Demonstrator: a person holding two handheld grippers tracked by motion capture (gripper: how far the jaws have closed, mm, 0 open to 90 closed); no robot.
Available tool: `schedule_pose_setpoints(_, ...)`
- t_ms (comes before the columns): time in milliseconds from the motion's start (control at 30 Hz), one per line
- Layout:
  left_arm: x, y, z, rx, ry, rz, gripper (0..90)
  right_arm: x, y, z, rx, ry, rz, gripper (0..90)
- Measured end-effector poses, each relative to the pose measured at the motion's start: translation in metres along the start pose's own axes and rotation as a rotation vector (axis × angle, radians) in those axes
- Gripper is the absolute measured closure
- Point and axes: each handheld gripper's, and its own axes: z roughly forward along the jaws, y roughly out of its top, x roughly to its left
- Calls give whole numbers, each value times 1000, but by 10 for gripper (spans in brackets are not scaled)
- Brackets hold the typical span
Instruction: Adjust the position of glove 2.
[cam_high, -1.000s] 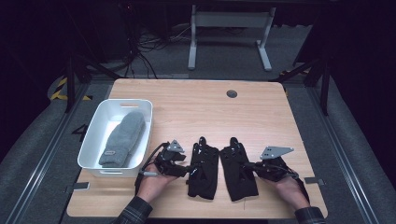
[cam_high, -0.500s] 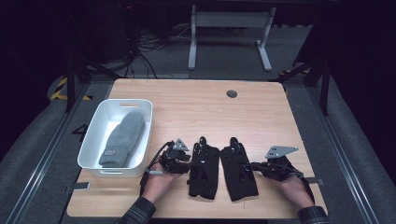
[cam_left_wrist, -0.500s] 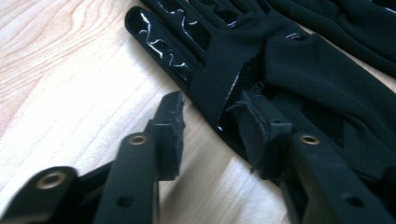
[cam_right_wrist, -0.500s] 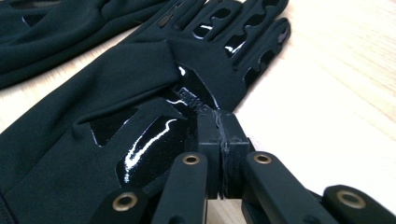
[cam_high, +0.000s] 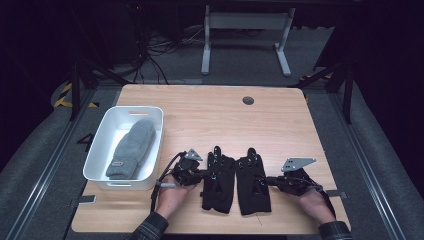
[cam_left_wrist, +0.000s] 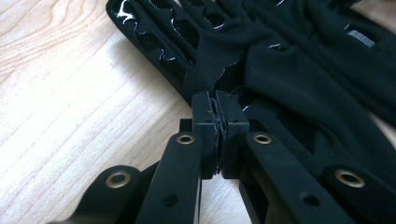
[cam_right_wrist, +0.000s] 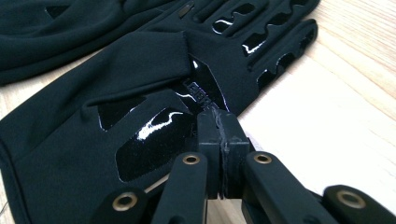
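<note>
While set at the left of the wooden table (cam_high: 200, 115), holds one grey knit mitten (cam_high: 131, 148), lying lengthwise: white plastic bin (cam_high: 98, 155), rectangular, with rounded corners. Beside bin, flat on tabletop, palms up: two black fabric gloves with glossy grip patches. Left gripper (cam_high: 201, 175) just closed, clamped on edge of left glove (cam_high: 218, 178). Right gripper (cam_high: 270, 181) clamped on edge of right glove (cam_high: 252, 182).
</note>
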Motion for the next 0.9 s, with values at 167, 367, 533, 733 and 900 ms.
schedule_pose_setpoints(167, 0, 3, -7, -41, -76, -23, 883, 4, 1, 2, -1, 15, -9, 900)
schedule_pose_setpoints(367, 1, 11, -21, -96, -168, -38, 883, 9, 7, 8, 0, 37, -16, 900)
schedule_pose_setpoints(533, -1, 18, -27, -112, -193, -30, 883, 14, 13, 15, 6, 49, -34, 900)
schedule_pose_setpoints(733, -4, 26, -29, -129, -227, -26, 883, 19, 20, 24, 4, 78, -41, 900)
schedule_pose_setpoints(900, -10, 34, -25, -124, -243, -8, 883, 23, 26, 32, -4, 103, -45, 900)
